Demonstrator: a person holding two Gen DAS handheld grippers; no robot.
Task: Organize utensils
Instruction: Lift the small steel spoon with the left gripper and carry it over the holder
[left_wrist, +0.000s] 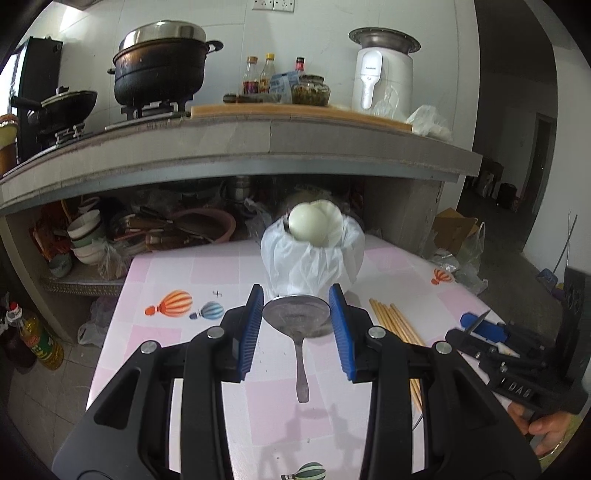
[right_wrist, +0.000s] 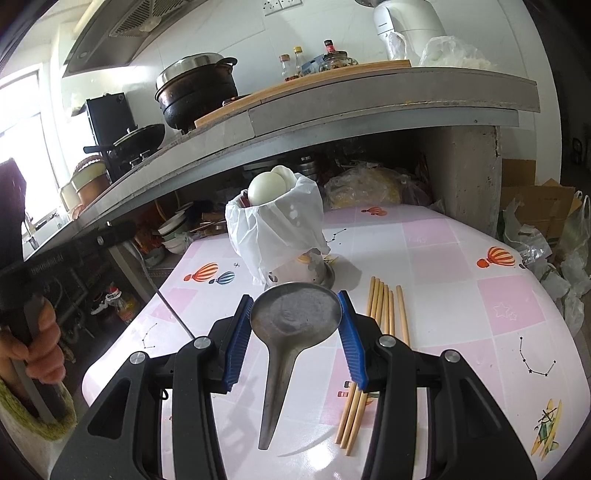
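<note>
Left wrist view: left gripper (left_wrist: 296, 314) at lower centre, blue pads pinching the bowl of a metal spoon (left_wrist: 297, 317), handle pointing toward the camera.

Right wrist view: right gripper (right_wrist: 295, 321) likewise clamps a second metal spoon (right_wrist: 293, 314) by the bowl – handle toward the lens.

Bag-covered holder (left_wrist: 310, 262) stands at frame centre, just beyond both spoons, with white rounded utensil heads (left_wrist: 306, 223) sticking out of its top.

Wooden chopsticks (right_wrist: 384, 306) lie loose on the pink checked table (right_wrist: 461, 258), right of centre – near the holder, not touching it.
</note>
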